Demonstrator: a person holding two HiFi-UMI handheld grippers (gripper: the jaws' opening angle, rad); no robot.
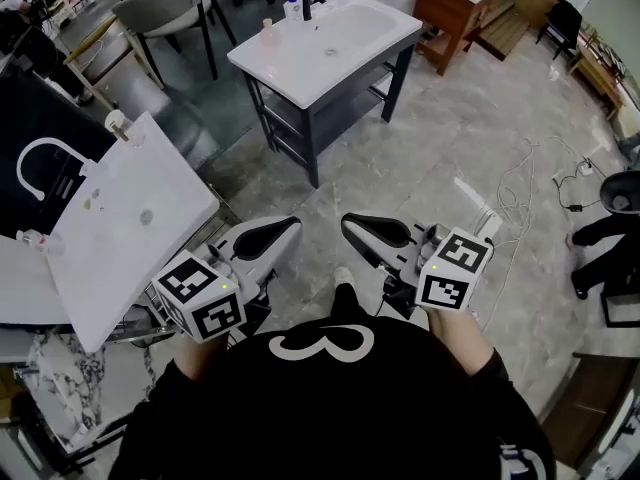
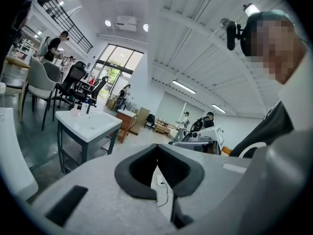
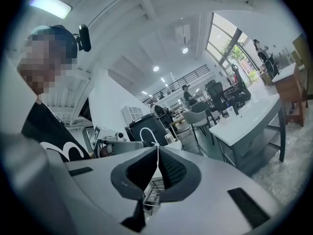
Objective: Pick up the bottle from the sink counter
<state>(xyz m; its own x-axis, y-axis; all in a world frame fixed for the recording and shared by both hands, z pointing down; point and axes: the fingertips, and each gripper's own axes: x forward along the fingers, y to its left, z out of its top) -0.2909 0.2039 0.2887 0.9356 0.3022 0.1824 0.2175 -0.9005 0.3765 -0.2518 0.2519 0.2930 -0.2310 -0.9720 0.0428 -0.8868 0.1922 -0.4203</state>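
A white sink counter (image 1: pixel 325 48) on a dark frame stands across the floor, far ahead of me. On its back edge are a small pale bottle (image 1: pixel 267 30), a blue-and-white bottle (image 1: pixel 292 6) and a black tap (image 1: pixel 307 3). I hold both grippers close to my chest with their tips turned toward each other. The left gripper (image 1: pixel 296 226) is shut and holds nothing. The right gripper (image 1: pixel 347 223) is shut and holds nothing as well. The left gripper view shows its closed jaws (image 2: pixel 157 146) with the counter (image 2: pixel 88 124) far off. The right gripper view shows the right gripper (image 3: pixel 158 148) and the counter (image 3: pixel 249 116).
A second white basin (image 1: pixel 130 218) juts out at my left, beside a dark panel with a white tap (image 1: pixel 40 168). A wooden cabinet (image 1: pixel 455 8) stands behind the counter, chairs (image 1: pixel 165 13) at the back left. Cables (image 1: pixel 520 188) trail over the marble floor at right.
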